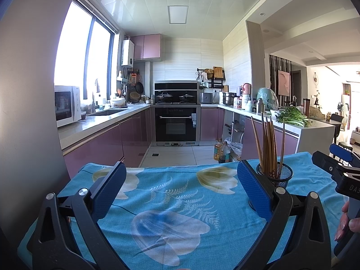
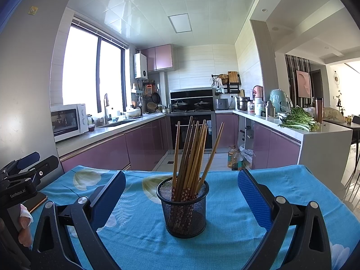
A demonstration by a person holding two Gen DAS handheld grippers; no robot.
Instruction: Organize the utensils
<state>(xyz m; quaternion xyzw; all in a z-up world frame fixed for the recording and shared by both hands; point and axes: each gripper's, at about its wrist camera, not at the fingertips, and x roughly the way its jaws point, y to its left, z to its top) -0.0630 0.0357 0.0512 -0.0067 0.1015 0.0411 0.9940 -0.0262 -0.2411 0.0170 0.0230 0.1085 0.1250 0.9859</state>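
Observation:
A black mesh cup (image 2: 184,211) stands upright on the blue flowered tablecloth (image 2: 139,236), holding several brown wooden chopsticks (image 2: 191,153) that fan out of its top. My right gripper (image 2: 181,193) is open, its blue pads on either side of the cup without touching it. In the left wrist view the same cup (image 1: 277,175) and chopsticks (image 1: 268,144) sit behind the right pad. My left gripper (image 1: 180,191) is open over bare cloth (image 1: 175,202), with nothing between its fingers. The other gripper shows at each view's edge.
The table's far edge drops to a tiled kitchen floor (image 2: 220,159). Pink cabinets, a microwave (image 2: 67,121), an oven (image 1: 176,123) and a counter with greens (image 2: 299,119) lie beyond. A phone-like flat object (image 2: 37,200) lies at the cloth's left edge. A hand (image 1: 346,222) holds the right gripper's handle.

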